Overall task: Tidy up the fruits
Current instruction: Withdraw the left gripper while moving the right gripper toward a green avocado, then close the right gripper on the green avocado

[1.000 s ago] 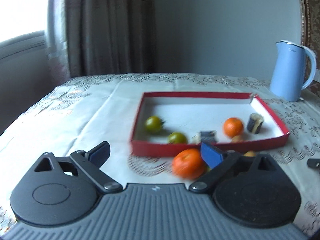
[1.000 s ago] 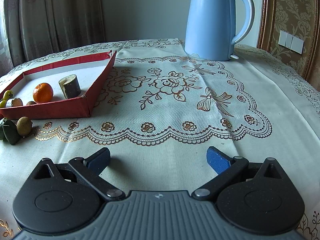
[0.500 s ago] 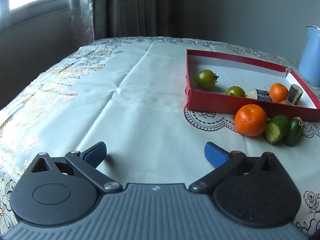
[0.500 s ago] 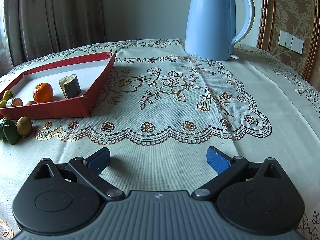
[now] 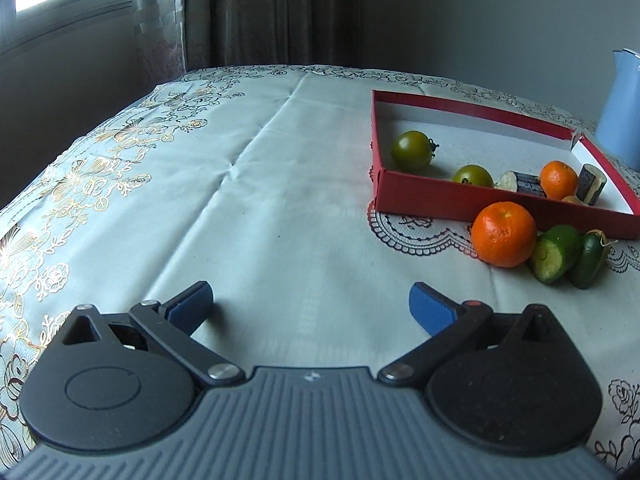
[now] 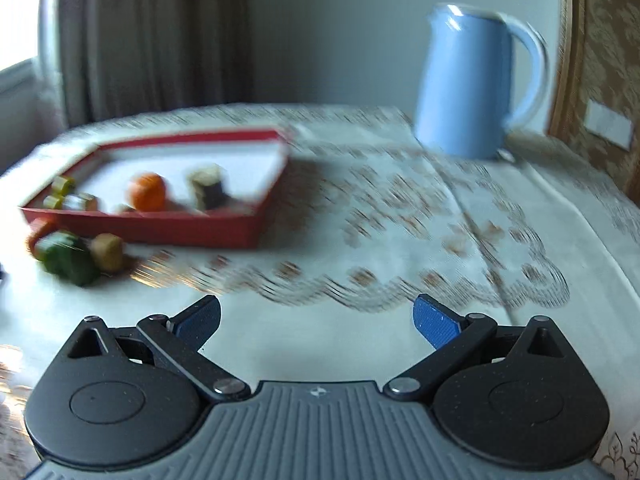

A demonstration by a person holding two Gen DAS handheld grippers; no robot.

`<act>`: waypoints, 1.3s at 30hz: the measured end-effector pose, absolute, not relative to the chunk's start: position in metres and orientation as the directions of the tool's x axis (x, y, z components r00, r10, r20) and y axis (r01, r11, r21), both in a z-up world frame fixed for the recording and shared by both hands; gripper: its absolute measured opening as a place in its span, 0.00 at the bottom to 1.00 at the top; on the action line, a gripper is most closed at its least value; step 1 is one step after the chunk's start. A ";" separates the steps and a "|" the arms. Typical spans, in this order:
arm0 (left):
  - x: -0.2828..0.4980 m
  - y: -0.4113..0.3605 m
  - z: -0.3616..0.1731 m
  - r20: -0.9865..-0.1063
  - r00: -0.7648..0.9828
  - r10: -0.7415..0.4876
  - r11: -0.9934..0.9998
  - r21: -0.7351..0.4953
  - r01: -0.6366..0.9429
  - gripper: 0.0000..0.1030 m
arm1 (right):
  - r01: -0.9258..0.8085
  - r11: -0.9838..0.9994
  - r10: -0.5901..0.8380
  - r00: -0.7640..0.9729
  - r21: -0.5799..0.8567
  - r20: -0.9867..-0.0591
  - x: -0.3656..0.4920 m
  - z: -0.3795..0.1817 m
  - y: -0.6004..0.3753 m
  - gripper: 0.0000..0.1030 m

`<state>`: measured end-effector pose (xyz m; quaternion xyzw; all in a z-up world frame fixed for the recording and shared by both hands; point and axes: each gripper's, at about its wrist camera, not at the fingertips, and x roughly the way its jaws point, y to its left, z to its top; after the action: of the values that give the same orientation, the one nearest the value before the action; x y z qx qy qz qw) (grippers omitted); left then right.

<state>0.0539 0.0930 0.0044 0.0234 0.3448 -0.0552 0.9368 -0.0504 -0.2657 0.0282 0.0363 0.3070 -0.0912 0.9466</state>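
Observation:
A red tray (image 5: 440, 200) sits on the tablecloth at the right, holding two green tomatoes (image 5: 412, 151), a small orange (image 5: 559, 179) and dark cut pieces (image 5: 591, 184). Outside its near wall lie a larger orange (image 5: 503, 234) and two green cucumber pieces (image 5: 557, 254). My left gripper (image 5: 310, 308) is open and empty, low over the cloth, left of these. My right gripper (image 6: 316, 318) is open and empty; its blurred view shows the tray (image 6: 180, 228), green pieces (image 6: 68, 258) and a brown kiwi (image 6: 107, 252) at left.
A blue electric kettle (image 6: 472, 88) stands at the back right, also at the right edge of the left wrist view (image 5: 624, 108). Curtains and a window lie behind the table. The table edge curves away at left. A chair back (image 6: 604, 60) stands at right.
My left gripper drew back and left from the large orange, now lying free by the tray. My right gripper, still before, is now moving; its view has swung and blurred.

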 end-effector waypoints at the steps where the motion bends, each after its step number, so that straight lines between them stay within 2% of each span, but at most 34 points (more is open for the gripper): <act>1: 0.054 0.093 0.004 -0.648 0.756 -0.087 0.993 0.006 0.119 1.00 | 0.174 0.985 -0.138 0.813 0.010 -0.565 -0.052 0.034 -0.258 1.00; 7: 0.054 0.093 0.005 -0.648 0.757 -0.089 0.993 0.004 0.120 1.00 | 0.000 0.998 -0.031 0.878 -0.064 -0.478 -0.054 0.058 -0.205 1.00; 11: 0.054 0.094 0.005 -0.646 0.758 -0.093 0.992 0.001 0.123 1.00 | -0.083 0.991 0.025 0.881 -0.102 -0.473 -0.046 0.061 -0.176 1.00; 18: 0.053 0.094 0.005 -0.645 0.758 -0.093 0.992 0.000 0.122 1.00 | -0.155 0.978 0.060 0.852 -0.142 -0.520 -0.018 0.050 -0.155 1.00; 21: 0.053 0.094 0.005 -0.645 0.759 -0.094 0.992 0.000 0.123 1.00 | -0.172 0.975 0.069 0.834 -0.139 -0.548 -0.004 0.041 -0.153 0.91; 23: 0.053 0.094 0.005 -0.645 0.759 -0.094 0.992 0.000 0.123 1.00 | -0.209 0.973 0.119 0.813 -0.095 -0.570 0.003 0.036 -0.154 0.77; 30: 0.053 0.094 0.005 -0.644 0.759 -0.094 0.992 0.000 0.122 1.00 | -0.321 0.945 0.235 0.788 -0.055 -0.569 0.009 0.030 -0.148 0.57; 39: 0.053 0.093 0.005 -0.644 0.759 -0.093 0.993 0.000 0.122 1.00 | -0.433 0.894 0.297 0.770 -0.120 -0.565 0.015 0.030 -0.130 0.55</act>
<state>0.0526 0.0935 0.0048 0.0210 0.3422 -0.0574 0.9376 0.0153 -0.1303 0.0298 -0.1225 0.2775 0.1954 0.9326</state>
